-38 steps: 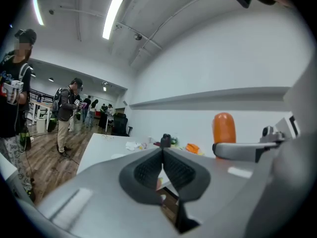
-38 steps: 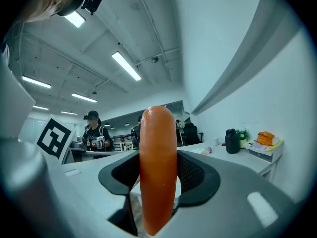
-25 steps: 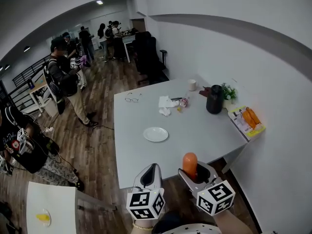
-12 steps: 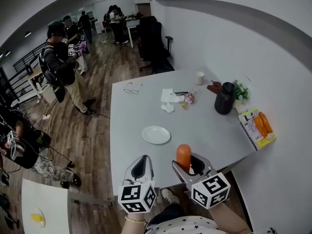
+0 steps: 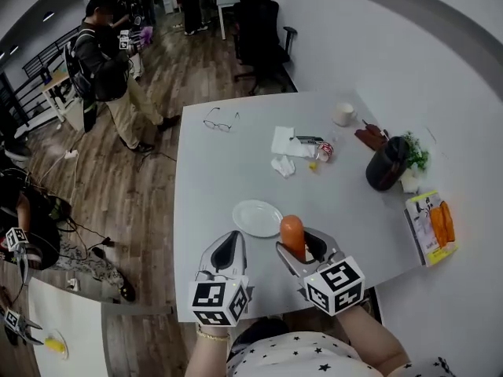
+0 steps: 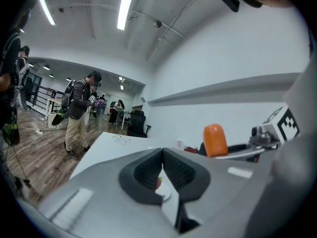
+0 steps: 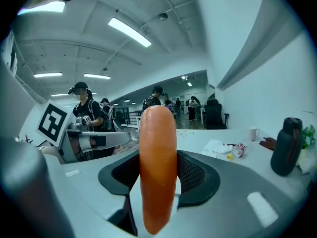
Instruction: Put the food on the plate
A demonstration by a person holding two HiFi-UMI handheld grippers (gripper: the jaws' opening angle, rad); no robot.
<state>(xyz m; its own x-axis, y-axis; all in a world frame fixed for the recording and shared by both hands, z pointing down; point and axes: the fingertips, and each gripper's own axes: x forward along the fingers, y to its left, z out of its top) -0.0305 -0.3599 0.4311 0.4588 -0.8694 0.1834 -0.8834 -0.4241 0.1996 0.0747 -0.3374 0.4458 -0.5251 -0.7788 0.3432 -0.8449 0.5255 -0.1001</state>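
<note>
Head view, steeply down: takes in the whole grey table (image 5: 236, 163), with the white plate (image 5: 257, 217) lying near its front edge. Shows the right gripper (image 5: 302, 246) clamped on an orange sausage (image 5: 292, 234) held upright, the sausage's top just at the plate's right rim as seen from above; cannot tell its height over the tabletop. Shows the left gripper (image 5: 229, 246) alongside, at the plate's near left, jaws drawn together. Further back takes in spectacles (image 5: 218, 122), crumpled tissues (image 5: 284, 141), a pale cup (image 5: 343, 114) and a black jug (image 5: 385, 166) next to a small plant (image 5: 415, 154), all well apart from the plate.

Right gripper view: gives what the head view cannot, namely both ribbed pads pressing the sausage's sides at about its middle, lower end hanging free below the jaws, upper end standing well above them. Misses the plate, hidden behind the gripper's own body.

Left gripper view: confirms the left pads closed against each other at the tips, with a sliver of the plate peeping through the slit beneath. Catches the sausage from the side, off to the right, upright in the other gripper.
</note>
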